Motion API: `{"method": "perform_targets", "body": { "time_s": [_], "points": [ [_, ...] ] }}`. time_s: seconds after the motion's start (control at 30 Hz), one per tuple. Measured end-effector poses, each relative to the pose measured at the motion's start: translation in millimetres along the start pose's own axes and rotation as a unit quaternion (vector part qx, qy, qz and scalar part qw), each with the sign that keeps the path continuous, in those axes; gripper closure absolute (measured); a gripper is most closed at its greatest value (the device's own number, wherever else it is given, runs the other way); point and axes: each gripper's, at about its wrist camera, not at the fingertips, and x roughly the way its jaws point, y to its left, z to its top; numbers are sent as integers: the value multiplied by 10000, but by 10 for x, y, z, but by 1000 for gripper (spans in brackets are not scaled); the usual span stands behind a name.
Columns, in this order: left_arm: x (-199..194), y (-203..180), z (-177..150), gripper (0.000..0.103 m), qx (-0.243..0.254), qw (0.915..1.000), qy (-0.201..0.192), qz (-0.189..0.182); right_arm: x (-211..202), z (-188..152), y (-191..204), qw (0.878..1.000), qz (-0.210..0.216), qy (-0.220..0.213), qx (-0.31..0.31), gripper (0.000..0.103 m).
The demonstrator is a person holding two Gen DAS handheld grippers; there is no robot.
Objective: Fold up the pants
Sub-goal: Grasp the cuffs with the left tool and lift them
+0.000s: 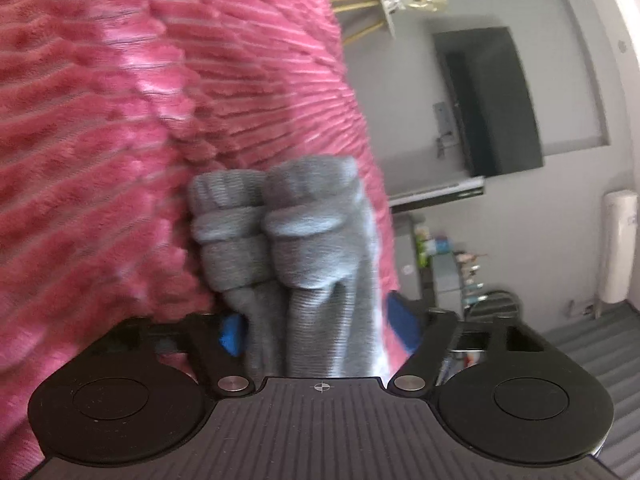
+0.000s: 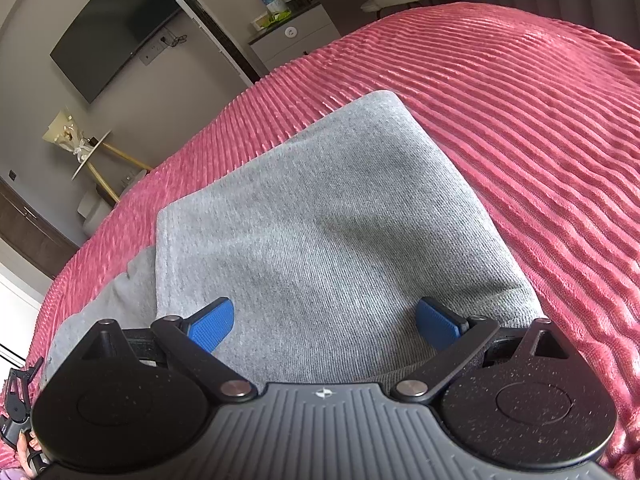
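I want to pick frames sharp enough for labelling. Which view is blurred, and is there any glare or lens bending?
Left wrist view: motion blur smears the pink blanket and the grey pants. Right wrist view: sharp, the pants' knit is readable, with bright sheen on the blanket. Both views: fisheye bending curves the television and walls.

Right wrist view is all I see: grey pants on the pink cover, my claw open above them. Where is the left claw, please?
Observer: The left claw has both legs between its fingers.
Operator: Which end of the legs is it?
Observer: The ribbed cuffs. They lie side by side just beyond the fingers.
Operator: Does it grip the cloth?
Observer: I cannot tell. The blue pads sit close to the cloth on both sides, but the picture is blurred.
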Motion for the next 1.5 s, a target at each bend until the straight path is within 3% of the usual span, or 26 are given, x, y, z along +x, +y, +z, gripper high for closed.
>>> {"method": "perform_targets", "body": {
  "time_s": [0.03,0.23,0.4,0.57,0.7,0.8,0.93,1.1,1.17,1.23,1.3,1.33,1.37,1.4,1.43,1.47,1.5],
  "points": [
    [6,20,-2,53,42,10000,2,60,3,-1,7,10000,-14,5,-24,5],
    [-17,42,-23,75,116,9998,-44,180,31,-3,87,9994,-180,105,-275,5],
    [-191,-299,-142,82,661,9974,-300,34,37,33,98,9987,-208,253,-383,5],
    [-404,-935,-384,83,1639,9852,-499,-36,-139,67,-98,9991,258,4,335,5],
    [-569,-1550,-757,84,2407,9681,-640,-274,-341,92,-290,9927,576,-286,1019,5],
    [-597,-2133,-1248,84,3245,9425,-576,-561,-548,100,-394,9856,821,-620,1339,5],
    [-388,-2797,-2174,83,4310,8966,-144,-1004,-840,110,-520,9763,1097,-1082,1520,5],
    [219,-3007,-3538,83,5271,8416,723,-927,-1103,55,-830,9632,1239,-1484,1867,5],
    [527,-2870,-4131,80,5721,8097,1157,-611,-1093,4,-1001,9541,1357,-1493,2212,5],
    [831,-2615,-4654,74,6175,7655,1803,-139,-1027,-44,-1132,9429,1526,-1440,2585,5],
    [1046,-2326,-4974,70,6558,7131,2445,409,-957,-31,-1186,9399,1547,-1369,2720,5],
    [951,-2261,-5001,68,6697,7077,2238,250,-935,-23,-1170,9418,1532,-1353,2671,5],
    [842,-2275,-4966,64,6746,7055,2170,89,-915,-1,-1146,9447,1529,-1320,2584,6],
    [766,-2343,-4896,56,6689,7051,2355,27,-898,11,-1108,9483,1502,-1287,2480,6],
    [674,-2425,-4766,51,6490,7155,2582,-129,-880,10,-1062,9512,1485,-1254,2397,6],
    [548,-2514,-4580,46,6181,7382,2664,-446,-859,21,-1035,9535,1541,-1181,2306,5],
    [403,-2566,-4372,26,5842,7646,2609,-773,-851,24,-1019,9547,1573,-1141,2254,5]
  ]
}}
